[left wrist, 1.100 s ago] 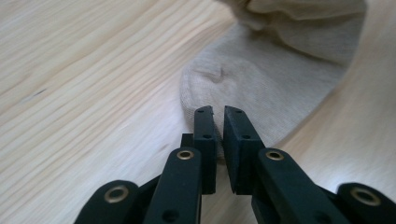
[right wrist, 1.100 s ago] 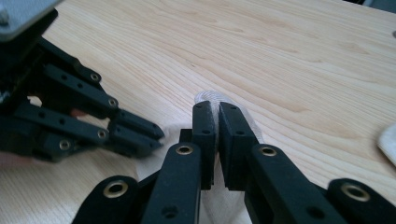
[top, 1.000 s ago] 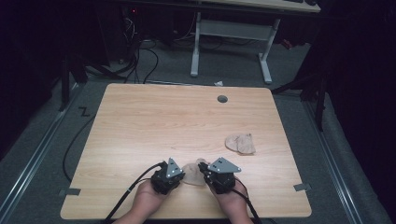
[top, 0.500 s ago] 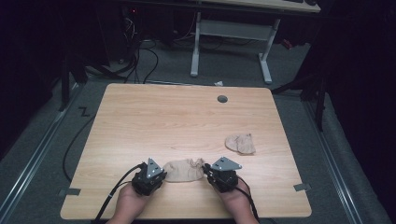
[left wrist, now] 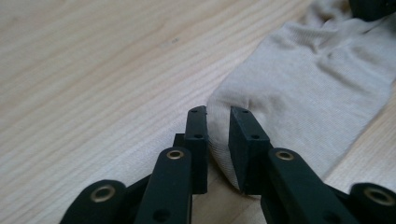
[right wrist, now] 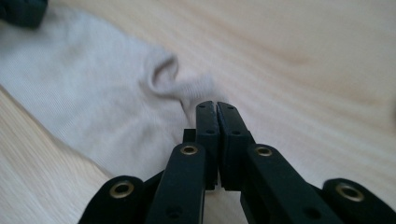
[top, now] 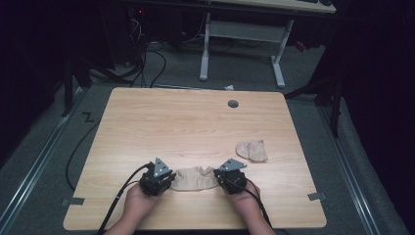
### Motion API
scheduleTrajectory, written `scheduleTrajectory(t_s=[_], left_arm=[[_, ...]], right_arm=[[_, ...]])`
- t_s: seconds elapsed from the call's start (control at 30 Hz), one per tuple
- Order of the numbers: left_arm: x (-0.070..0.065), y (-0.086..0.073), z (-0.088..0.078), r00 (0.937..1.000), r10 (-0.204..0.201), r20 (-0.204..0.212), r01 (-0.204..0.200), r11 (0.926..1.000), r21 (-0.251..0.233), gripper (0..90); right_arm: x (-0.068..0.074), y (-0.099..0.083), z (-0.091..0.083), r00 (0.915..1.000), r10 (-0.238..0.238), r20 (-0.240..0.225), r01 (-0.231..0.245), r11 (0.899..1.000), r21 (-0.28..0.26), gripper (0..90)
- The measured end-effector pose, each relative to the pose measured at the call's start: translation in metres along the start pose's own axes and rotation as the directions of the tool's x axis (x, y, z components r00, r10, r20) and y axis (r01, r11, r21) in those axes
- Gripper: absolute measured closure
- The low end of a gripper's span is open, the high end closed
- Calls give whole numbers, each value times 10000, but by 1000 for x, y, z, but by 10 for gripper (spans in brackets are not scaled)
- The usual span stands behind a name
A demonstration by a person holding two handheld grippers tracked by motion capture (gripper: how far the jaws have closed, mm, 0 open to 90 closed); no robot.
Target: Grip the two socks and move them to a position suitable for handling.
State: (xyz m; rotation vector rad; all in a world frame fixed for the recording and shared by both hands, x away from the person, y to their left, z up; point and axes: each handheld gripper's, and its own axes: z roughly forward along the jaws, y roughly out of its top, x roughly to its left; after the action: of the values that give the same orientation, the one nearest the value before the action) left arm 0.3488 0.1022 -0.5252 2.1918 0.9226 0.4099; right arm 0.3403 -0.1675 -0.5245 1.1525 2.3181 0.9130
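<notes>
The light wood-grain rectangular table (top: 195, 122) carried a round grey grommet (top: 233, 104) near its far edge. Beyond the table, a white-legged desk frame (top: 242, 44) and dark cables (top: 147, 58) stood on the grey floor; the surroundings were too dark to make out.

The beige knit ankle sock stretched flat (top: 195, 178) lay near the table's near edge, its long axis running left to right across the table, between the two grippers. In the left gripper view the sock (left wrist: 308, 79) extended away toward the upper right; which end was toe or cuff could not be determined with certainty. A second beige sock, bunched into a small lump (top: 252, 150), lay well apart to the right and farther back.

The left gripper (top: 156, 180), held in the person's left hand (top: 139, 203), sat at the sock's left end. In its own view the left gripper (left wrist: 218, 126) had its jaws narrowly parted, with the sock's edge lying in the gap; the frames did not establish whether the pads pinched the fabric.

The right gripper (top: 230, 180), held in the right hand (top: 247, 205), sat at the sock's right end. In its own view the right gripper (right wrist: 217, 116) had its jaws pressed together, with the gathered, wrinkled end of the sock (right wrist: 93, 107) at their tips. The actual contact point was hidden behind the jaws.
</notes>
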Motion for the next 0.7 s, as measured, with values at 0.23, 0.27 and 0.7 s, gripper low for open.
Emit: scheduleTrajectory(t_s=[0.23,0.27,0.7], left_arm=[[-4,1,0,9990,234,382,-242,9995,202,793],[-7,-1,-3,9986,226,474,-237,9994,233,793],[-30,-15,-19,9962,185,850,-219,9990,392,791]], right_arm=[[3,-13,-11,9999,-12,-109,11,10000,-67,884],[6,-19,-17,9998,-68,-183,67,10000,-74,883],[19,-37,-39,9981,-109,-610,116,9999,106,865]])
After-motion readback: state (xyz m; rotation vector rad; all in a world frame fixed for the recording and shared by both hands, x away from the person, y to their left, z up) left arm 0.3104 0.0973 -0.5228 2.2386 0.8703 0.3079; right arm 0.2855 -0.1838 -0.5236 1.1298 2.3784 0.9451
